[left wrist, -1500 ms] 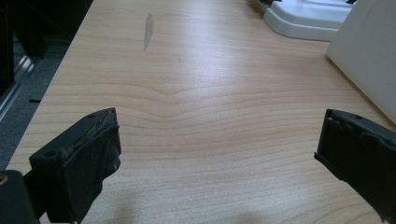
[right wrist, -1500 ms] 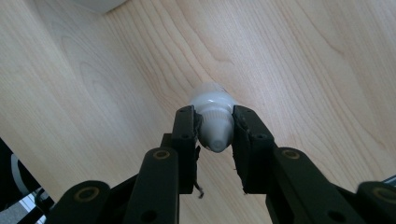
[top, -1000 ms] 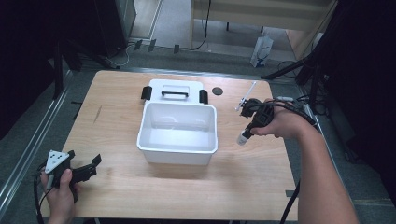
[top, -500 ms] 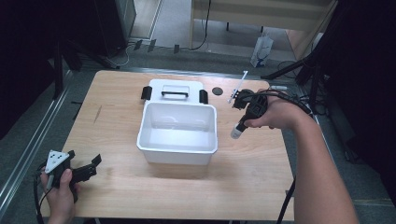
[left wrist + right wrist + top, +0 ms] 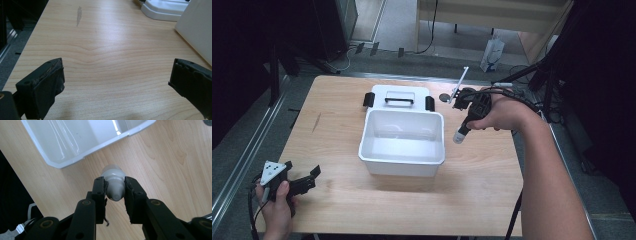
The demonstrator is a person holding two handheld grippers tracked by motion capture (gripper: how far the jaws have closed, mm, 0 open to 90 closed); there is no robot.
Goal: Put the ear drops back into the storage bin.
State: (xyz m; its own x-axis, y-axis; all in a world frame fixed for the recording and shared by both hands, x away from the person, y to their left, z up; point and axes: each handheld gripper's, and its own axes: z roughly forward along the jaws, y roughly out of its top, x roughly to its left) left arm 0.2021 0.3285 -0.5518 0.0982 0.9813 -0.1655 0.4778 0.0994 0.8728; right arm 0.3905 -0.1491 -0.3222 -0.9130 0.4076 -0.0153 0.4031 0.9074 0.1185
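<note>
Sitting mid-table: white plastic bin (image 5: 402,142), open top, nothing visible inside; its lid (image 5: 398,96) w/ black handle and black side clips lies flat just behind it, touching or nearly so. Small dark round mark (image 5: 444,97) on the wood table (image 5: 337,115), right of lid. Grey smear (image 5: 79,15) on the tabletop, left-far area. Floor beyond far edge: cables, a white bag (image 5: 492,54), stand legs.

Right gripper (image 5: 115,191) held above table just right of bin's right wall, not over the opening; bin rim is between it and the inside. Jaws clamped on a small white bottle (image 5: 113,183), pads pressing both sides of its ribbed cap/neck. Bottle: whitish, translucent-looking, rounded body pointing down toward the wood, clear of table. In the high view the bottle (image 5: 459,136) hangs below the hand, near bin's right rim but apart from it. Thin white stick-like part juts up from the gripper's far end.

Left gripper (image 5: 299,182) at near-left corner of the table, well apart from bin; jaws spread wide, nothing btw them, bare wood ahead.
</note>
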